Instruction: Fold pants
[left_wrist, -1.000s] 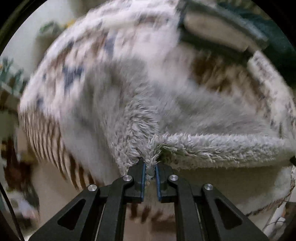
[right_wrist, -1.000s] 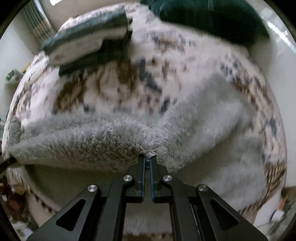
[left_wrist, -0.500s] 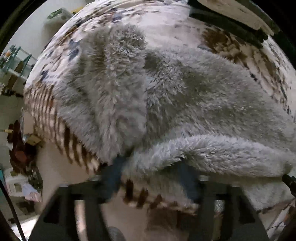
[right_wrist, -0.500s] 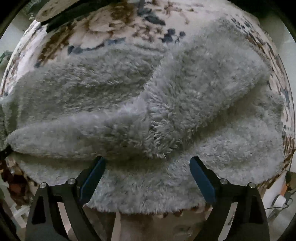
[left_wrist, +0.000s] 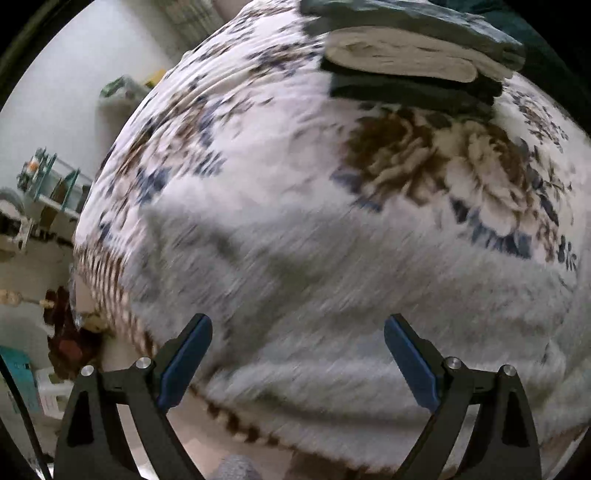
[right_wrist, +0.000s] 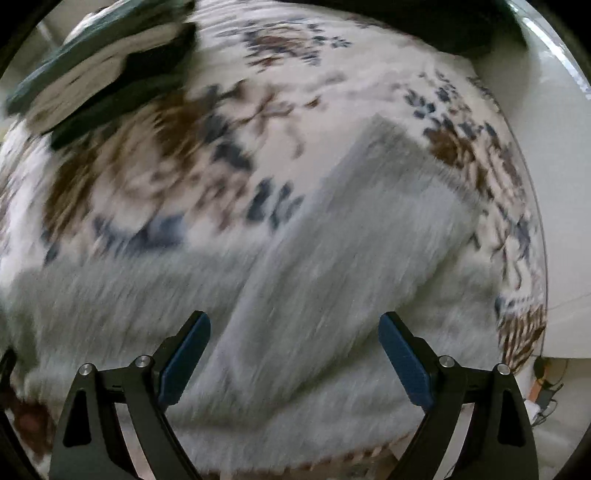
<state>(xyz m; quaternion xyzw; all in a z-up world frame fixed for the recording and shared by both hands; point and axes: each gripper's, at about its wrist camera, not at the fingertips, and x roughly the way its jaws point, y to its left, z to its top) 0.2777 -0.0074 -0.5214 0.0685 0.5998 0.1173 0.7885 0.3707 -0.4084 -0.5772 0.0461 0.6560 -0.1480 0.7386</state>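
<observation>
While spread wide and empty, left claw (left_wrist: 297, 352) having just opened further, right claw (right_wrist: 293, 350) likewise clear of fleece. Pants (right_wrist: 314, 295) on bed (left_wrist: 280, 122), one fold laid. Next: regrip an end, fold again. Beyond, folded stack (left_wrist: 406, 70).

A second ago each gripper was pinched on a tuft of the fluffy grey pants (left_wrist: 332, 295). The left gripper (left_wrist: 297, 354) has let go, and its jaws have just been opening further; they stand wide with nothing clamped. The right gripper (right_wrist: 293, 350) has also released and gapes wide. The fold once lifted at 6 o'clock now lies flat on the floral blanket (left_wrist: 258, 129). Both views have pulled back, and the stack of folded clothes (left_wrist: 406, 62) shows again toward 12 o'clock.
</observation>
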